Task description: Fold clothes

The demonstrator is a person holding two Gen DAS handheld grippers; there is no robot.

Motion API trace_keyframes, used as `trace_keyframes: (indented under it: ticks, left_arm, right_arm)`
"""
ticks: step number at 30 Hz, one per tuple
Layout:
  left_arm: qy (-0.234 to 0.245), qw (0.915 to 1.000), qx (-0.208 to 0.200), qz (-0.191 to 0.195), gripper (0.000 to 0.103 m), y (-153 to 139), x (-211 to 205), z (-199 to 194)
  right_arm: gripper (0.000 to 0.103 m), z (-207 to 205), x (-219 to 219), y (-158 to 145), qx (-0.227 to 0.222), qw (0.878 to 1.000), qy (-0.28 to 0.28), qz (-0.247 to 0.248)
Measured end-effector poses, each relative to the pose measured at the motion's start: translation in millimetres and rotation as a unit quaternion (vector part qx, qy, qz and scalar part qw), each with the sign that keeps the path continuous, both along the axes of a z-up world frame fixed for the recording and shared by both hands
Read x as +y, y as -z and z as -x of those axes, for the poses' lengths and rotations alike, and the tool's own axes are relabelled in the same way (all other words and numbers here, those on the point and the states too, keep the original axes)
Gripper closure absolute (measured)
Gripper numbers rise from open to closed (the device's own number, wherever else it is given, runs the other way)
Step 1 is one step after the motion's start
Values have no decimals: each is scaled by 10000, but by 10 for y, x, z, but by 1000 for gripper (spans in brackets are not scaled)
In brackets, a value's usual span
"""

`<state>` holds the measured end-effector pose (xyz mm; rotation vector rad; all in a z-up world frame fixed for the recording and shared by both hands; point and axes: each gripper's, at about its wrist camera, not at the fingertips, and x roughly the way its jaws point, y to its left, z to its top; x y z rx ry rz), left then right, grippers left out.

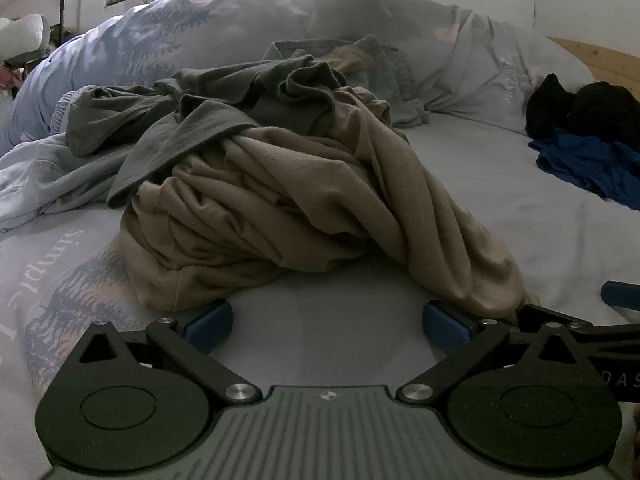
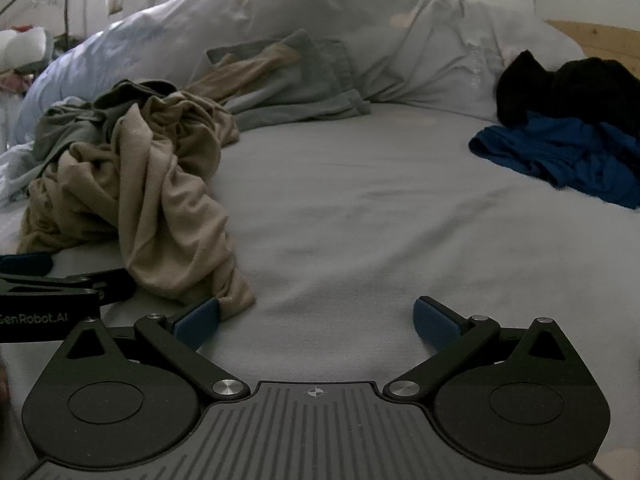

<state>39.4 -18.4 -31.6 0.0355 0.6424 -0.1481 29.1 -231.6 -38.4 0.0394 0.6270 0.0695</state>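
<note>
Both grippers are low over the bed [image 2: 360, 208], side by side. The left hand-held gripper [image 1: 327, 320] has its blue pads spread wide with nothing between them, just pale sheet; its right pad sits just against the trailing end of the crumpled beige garment [image 1: 288, 200]. That beige garment lies heaped at the near left of the bed, with a grey-green garment [image 1: 224, 108] draped over its far side. The right hand-held gripper [image 2: 316, 320] is spread equally wide and empty, its left pad touching the beige garment's tail end. Further back, a grey garment [image 2: 296, 80] rests against the bunched duvet [image 2: 280, 12]. Far right, a blue garment [image 2: 560, 156] lies crumpled with a black garment [image 2: 572, 88] on its far edge, well apart from the heap.
</note>
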Motion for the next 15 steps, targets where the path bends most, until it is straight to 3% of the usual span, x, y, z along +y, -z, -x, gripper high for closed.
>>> trace_keyframes:
  ticks: [15]
  left_arm:
    - [46, 10000, -10, 7, 0, 45, 42, -64]
  right_arm:
    - [0, -49, 8, 41, -47, 10000, 16, -48]
